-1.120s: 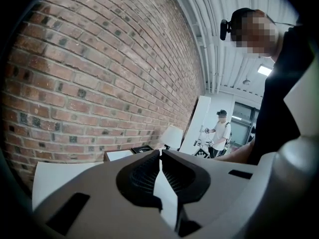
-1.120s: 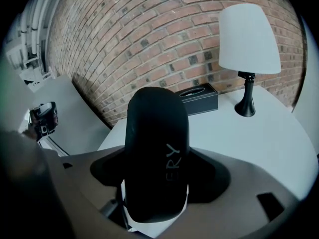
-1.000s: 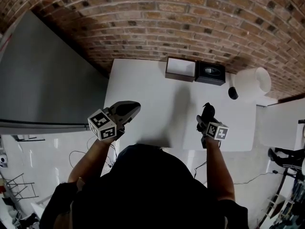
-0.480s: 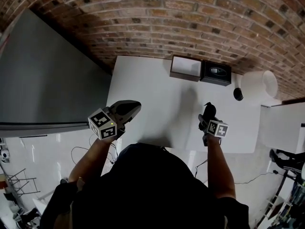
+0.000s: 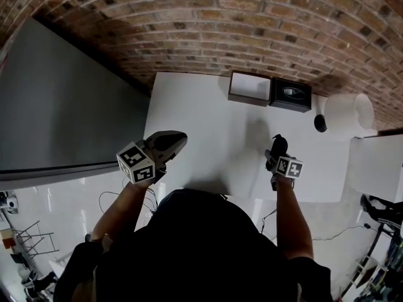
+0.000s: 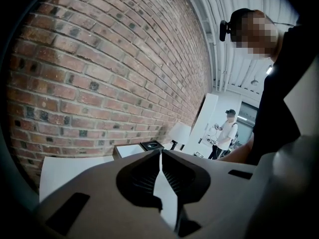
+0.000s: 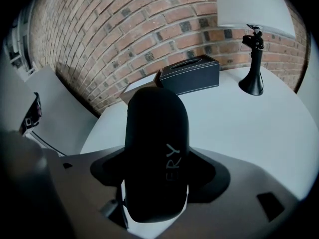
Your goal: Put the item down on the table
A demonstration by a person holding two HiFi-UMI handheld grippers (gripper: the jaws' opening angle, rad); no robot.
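Soft, even indoor light; heavy fisheye bend in every view.
The white bench (image 5: 208,118) glows pale, with faint grey shadows lying across it, and the brick wall (image 5: 220,30) bows into an arc. Both gripper views go black at the corners. The black item (image 7: 157,128) in the right tool (image 7: 157,173) is underexposed, nearly a silhouette, while the lamp (image 7: 254,59) behind it is sharp.

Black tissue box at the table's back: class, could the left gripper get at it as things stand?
Probably yes: the left gripper is empty, and bare table lies between it and the black tissue box. The white-topped box crowds one side; the shut jaws must open first.
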